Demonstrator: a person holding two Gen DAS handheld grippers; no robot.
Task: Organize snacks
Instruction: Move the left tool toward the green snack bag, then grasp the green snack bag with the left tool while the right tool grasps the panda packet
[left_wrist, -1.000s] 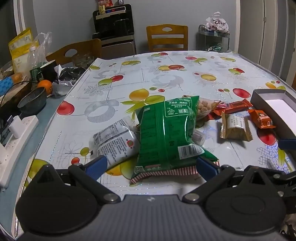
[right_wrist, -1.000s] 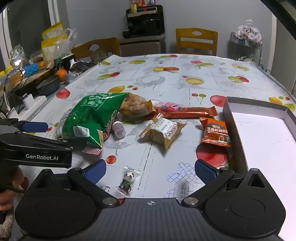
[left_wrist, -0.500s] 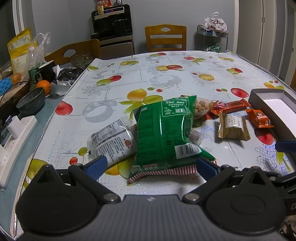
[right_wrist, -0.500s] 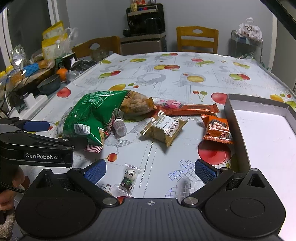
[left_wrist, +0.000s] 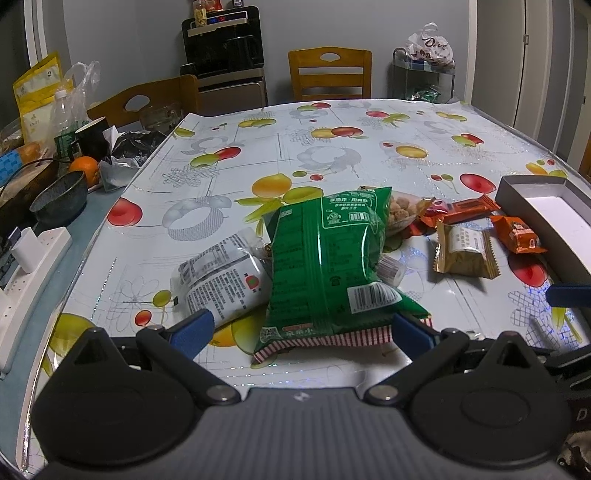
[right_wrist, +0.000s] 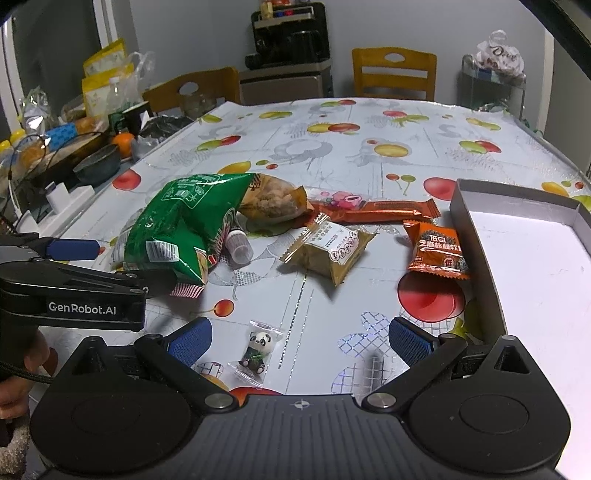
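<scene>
green foil is what fills your left view: the green snack bag (left_wrist: 328, 266) lies on the fruit-print surface (left_wrist: 332, 147) with its striped hem right between the spread blue pads of your left hand-held gripper (left_wrist: 301, 330), which is released and holds nothing. it looks lined up on that hem but not yet closed, so i judge you are at the approach-and-grasp step for this bag.

your right hand-held gripper (right_wrist: 299, 341) is also released and empty, hovering over the small panda sweet (right_wrist: 258, 349), which sits between its pads without being pinched.

the grey box (right_wrist: 517, 236) at the right is empty, so the sorting has barely begun. near its wall lie the orange packet (right_wrist: 437, 249), the gold biscuit pack (right_wrist: 330, 251) and the long orange bar (right_wrist: 384, 214); a white printed pouch (left_wrist: 221, 277) is tucked under the bag's left side and a small bottle (right_wrist: 238, 245) lies against its right.

next, ease the left pads around the hem and clench on the seam rather than the puffed body, then lift clear so the pouch and bottle are not dragged. the bag is wide for that box, so judge its fit.
</scene>
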